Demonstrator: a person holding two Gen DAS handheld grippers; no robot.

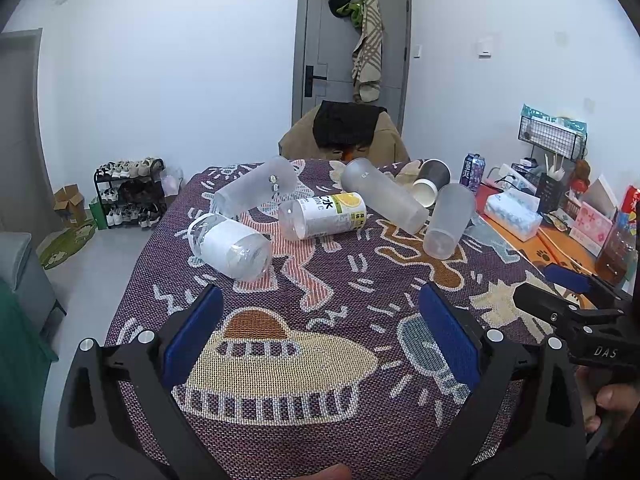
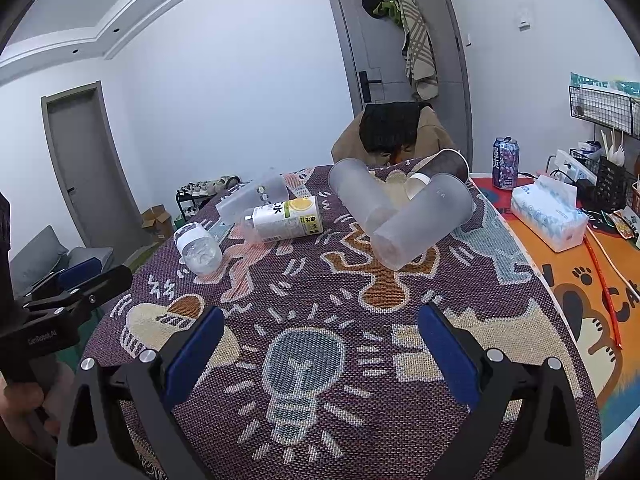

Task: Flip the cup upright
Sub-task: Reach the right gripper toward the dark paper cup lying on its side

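Several cups and bottles lie on their sides on the patterned tablecloth (image 1: 320, 344). A frosted cup (image 1: 448, 220) (image 2: 424, 224) lies nearest the right, base toward me. A second frosted cup (image 1: 384, 194) (image 2: 362, 196) lies beside it, a third (image 1: 256, 192) (image 2: 256, 196) at the far left. A dark paper cup (image 1: 432, 180) (image 2: 440, 168) lies behind. My left gripper (image 1: 320, 320) and right gripper (image 2: 320, 336) are both open and empty, hovering over the near cloth, well short of the cups.
A clear bottle (image 1: 230, 246) (image 2: 198, 250) and a lemon-label bottle (image 1: 324, 216) (image 2: 286, 220) lie on the cloth. A tissue box (image 2: 548, 216), soda can (image 2: 506, 162) and wire racks (image 2: 604, 108) crowd the orange mat at right. A chair (image 1: 344, 132) stands behind the table.
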